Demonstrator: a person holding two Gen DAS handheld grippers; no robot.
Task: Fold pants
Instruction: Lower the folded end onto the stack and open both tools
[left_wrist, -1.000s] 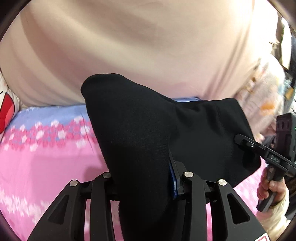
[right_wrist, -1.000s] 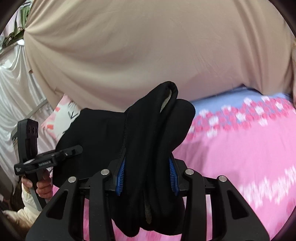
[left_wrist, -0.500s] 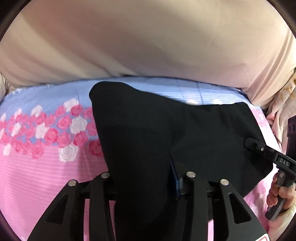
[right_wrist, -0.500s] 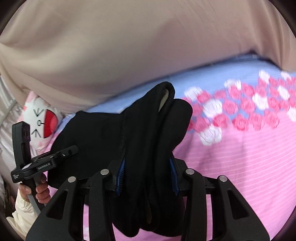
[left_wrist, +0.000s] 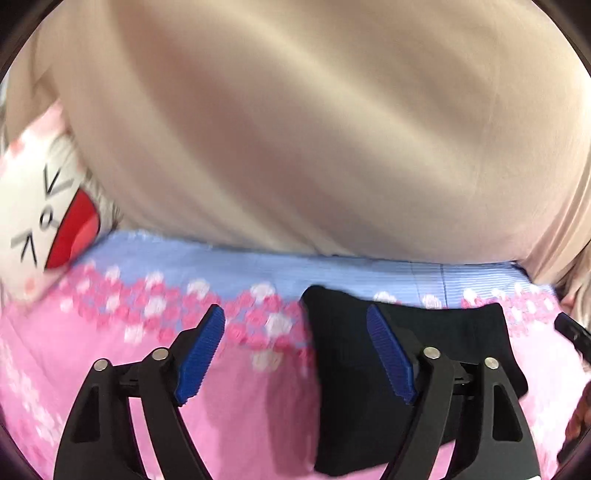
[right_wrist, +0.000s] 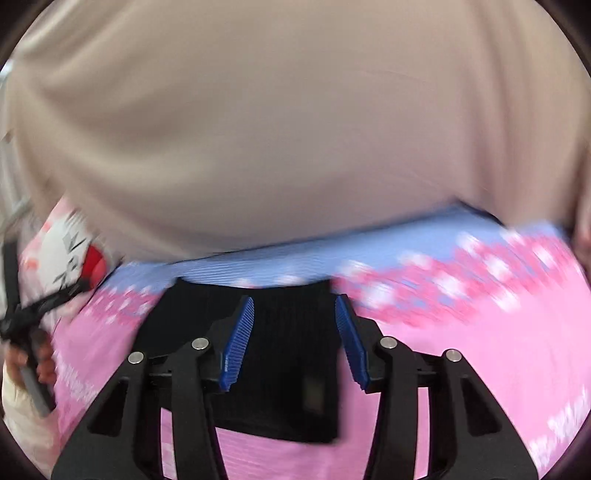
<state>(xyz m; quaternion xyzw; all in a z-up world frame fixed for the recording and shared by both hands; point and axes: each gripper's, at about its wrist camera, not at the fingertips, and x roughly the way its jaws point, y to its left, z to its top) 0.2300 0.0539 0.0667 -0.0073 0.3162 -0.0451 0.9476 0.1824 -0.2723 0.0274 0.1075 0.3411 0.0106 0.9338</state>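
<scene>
A beige curtain (left_wrist: 295, 129) is hanging across the back of both views, closing off the far side of the bed. Below it the bedsheet (left_wrist: 92, 369), pink with a blue band and a row of flowers, is spreading flat and giving a soft, broad surface for folding. A white cartoon pillow (left_wrist: 40, 221) is sitting at the left end, well apart from the work.

The black pants (right_wrist: 280, 369) are lying on the sheet as a compact, roughly square bundle with its far edge near the blue band; judging from that shape, a fold is already laid and the cloth is resting under its own weight.

The left tool (left_wrist: 295, 350) is standing wide apart, having just been opening, and no cloth is between its blue pads (left_wrist: 201, 354); the pants are lying behind the right-hand pad and mostly to that side, so the release looks complete. The right tool (right_wrist: 293, 339) is hovering over the bundle with its pads apart and not pressing the cloth, which is lying below and between them. Both tools are pointing down at the bed, probably to let the fabric settle without dragging it.

At the left edge of the right view, the person's hand (right_wrist: 26, 365) is gripping the other tool's handle.
</scene>
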